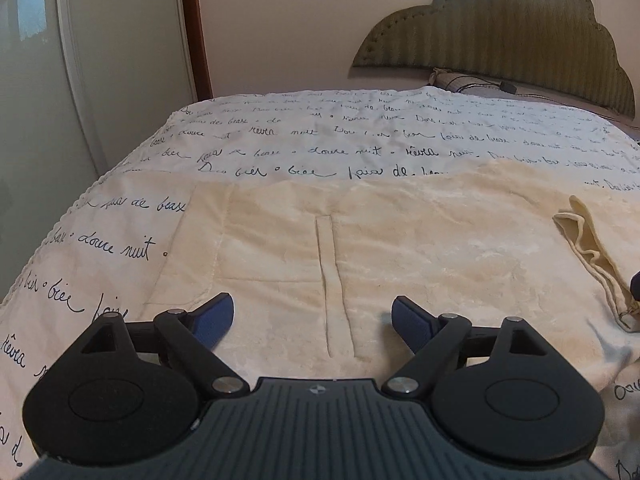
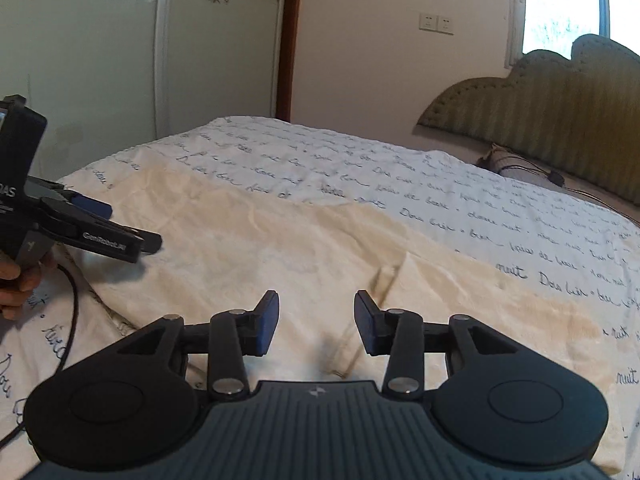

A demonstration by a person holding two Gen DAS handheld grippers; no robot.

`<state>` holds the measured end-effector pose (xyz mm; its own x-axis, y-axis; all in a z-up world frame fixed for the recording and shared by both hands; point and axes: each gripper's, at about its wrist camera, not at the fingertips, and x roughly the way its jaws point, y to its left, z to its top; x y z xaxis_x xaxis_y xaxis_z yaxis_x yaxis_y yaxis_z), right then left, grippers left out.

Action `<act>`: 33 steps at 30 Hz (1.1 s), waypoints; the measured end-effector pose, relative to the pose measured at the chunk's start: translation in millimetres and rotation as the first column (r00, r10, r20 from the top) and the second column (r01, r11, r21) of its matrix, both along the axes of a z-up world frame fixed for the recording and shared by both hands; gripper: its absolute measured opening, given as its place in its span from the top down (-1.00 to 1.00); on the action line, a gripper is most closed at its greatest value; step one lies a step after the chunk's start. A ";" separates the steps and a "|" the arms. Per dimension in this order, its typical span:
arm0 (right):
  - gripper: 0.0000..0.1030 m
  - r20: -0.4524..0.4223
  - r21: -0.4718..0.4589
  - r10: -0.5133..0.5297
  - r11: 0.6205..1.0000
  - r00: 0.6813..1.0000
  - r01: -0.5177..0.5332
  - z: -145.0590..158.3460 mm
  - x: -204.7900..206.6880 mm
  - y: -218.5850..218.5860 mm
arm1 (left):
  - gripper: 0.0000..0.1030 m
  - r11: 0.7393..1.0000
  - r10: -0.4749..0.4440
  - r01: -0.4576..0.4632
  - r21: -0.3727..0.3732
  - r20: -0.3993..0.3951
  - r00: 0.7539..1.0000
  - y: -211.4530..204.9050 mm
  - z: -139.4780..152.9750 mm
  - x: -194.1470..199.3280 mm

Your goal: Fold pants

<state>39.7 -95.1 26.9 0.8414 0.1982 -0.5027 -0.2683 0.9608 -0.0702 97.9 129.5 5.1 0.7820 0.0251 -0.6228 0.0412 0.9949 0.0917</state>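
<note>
So the cream pants (image 1: 400, 240) lie flat across the bedspread (image 1: 280, 140), left gripper (image 1: 313, 316) over their near edge with fingers wide apart, right gripper (image 2: 316, 322) half-open, nothing in either 1.

Cream pants (image 1: 400, 240) lie spread flat on the bed's script-printed white cover (image 1: 280, 136).

Cream pants (image 1: 400, 248) on a white bedspread (image 1: 280, 136) with dark blue handwriting, green striped headboard (image 1: 500, 36), black hand-held gripper (image 1: 312, 320) with blue pads (image 1: 214, 322).
</note>
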 end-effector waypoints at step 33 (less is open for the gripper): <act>0.15 0.024 -0.409 0.489 0.801 0.872 -0.438 -36.1 7.0 194.7 | -0.88 0.916 0.385 -0.392 -0.082 -0.093 0.918 158.1 47.8 -31.6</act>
<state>46.7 99.6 -9.2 0.7571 0.3962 -0.5195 -0.6392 0.6137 -0.4634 66.3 287.6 53.0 0.6746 0.2543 -0.6930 -0.3476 0.9376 0.0057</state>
